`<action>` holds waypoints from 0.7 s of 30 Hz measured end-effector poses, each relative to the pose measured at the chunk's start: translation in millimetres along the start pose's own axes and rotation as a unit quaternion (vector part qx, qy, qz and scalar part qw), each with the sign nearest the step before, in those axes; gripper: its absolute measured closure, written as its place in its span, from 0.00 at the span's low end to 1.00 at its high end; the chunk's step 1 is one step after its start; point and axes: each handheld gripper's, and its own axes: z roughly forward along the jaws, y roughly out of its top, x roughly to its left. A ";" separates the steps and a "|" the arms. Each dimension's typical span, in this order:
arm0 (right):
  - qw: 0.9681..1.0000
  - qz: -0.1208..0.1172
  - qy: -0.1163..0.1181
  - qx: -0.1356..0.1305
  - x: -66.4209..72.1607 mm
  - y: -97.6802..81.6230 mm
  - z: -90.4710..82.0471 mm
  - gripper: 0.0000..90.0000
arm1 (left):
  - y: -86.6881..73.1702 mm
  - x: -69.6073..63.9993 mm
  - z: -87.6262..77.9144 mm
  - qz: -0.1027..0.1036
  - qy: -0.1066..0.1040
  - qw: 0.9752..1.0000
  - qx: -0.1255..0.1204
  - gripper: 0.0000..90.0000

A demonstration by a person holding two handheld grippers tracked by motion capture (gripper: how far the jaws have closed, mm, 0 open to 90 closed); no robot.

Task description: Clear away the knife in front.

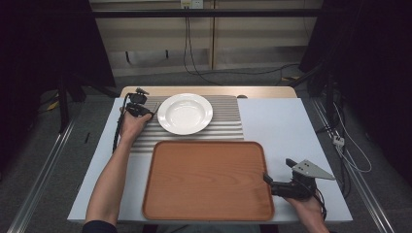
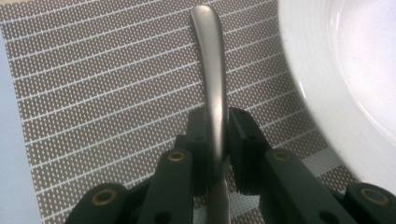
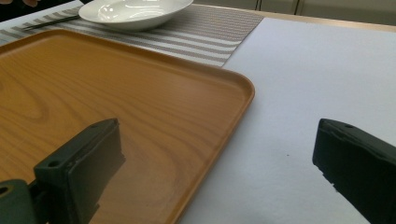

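Note:
My left gripper rests on the striped placemat, just left of the white plate. In the left gripper view its jaws are shut on the handle of a metal utensil that lies flat on the placemat, with the plate's rim close on the right. My right gripper is at the right edge of the wooden tray. It is open and holds nothing, with one jaw over the tray's rim and the other over the white table.
The plate is empty, and so is the tray. The white tabletop stretches to the right of the placemat. Cables lie on the floor beyond the table and along its right side.

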 end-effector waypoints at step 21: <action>1.000 0.003 -0.003 -0.001 -1.3 -0.5 -2.1 0.02 | 5.7 -0.5 -3.2 0.006 0.004 0.999 0.035 0.89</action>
